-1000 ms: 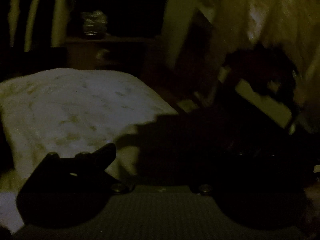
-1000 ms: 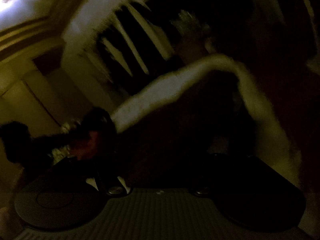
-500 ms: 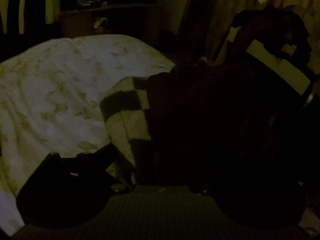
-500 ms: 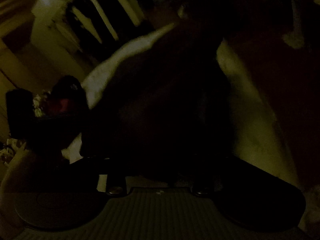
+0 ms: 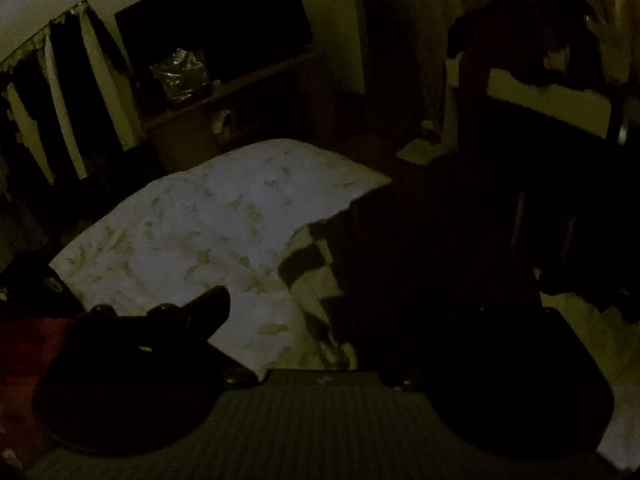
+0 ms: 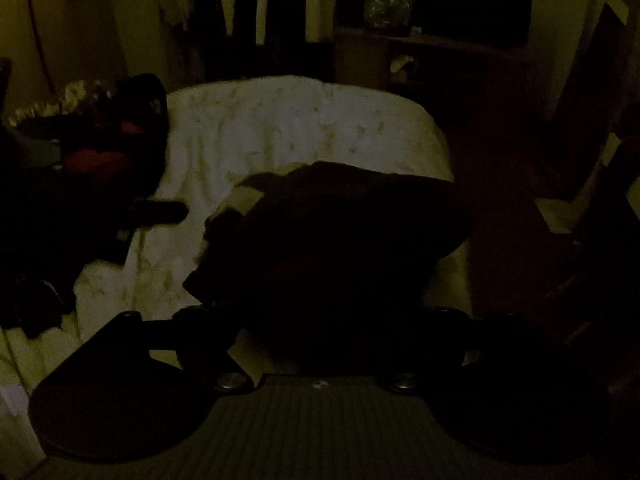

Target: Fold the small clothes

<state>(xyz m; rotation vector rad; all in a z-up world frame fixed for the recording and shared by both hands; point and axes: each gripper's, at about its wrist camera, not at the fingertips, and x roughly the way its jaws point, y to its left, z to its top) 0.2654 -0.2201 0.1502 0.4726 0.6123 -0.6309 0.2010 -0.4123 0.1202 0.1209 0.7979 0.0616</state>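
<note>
**Dark garment lies on the pale sheet, right jaws opening**

The room is very dim. A bed covered with a pale patterned sheet (image 6: 304, 120) fills the middle of the view. On the near part of this sheet lies a dark garment (image 6: 340, 232), spread in a broad lump, with a checked cloth (image 5: 308, 256) showing at its left edge in the left wrist view.

The right hand-held gripper (image 6: 320, 320) hangs over the near edge of the garment. Its jaws stand far apart and are opening. The dark cloth is seen between them, but I see no pad pressing on it.

The left hand-held gripper (image 5: 344, 320) is near the left edge of the garment. One finger (image 5: 208, 304) shows dark against the sheet; the other is lost in the dark cloth, so I cannot tell how far it is open or whether it holds anything.

Far behind the bed stands a wooden shelf (image 6: 432, 44) with a crumpled shiny bag (image 6: 386, 4) on it.
</note>
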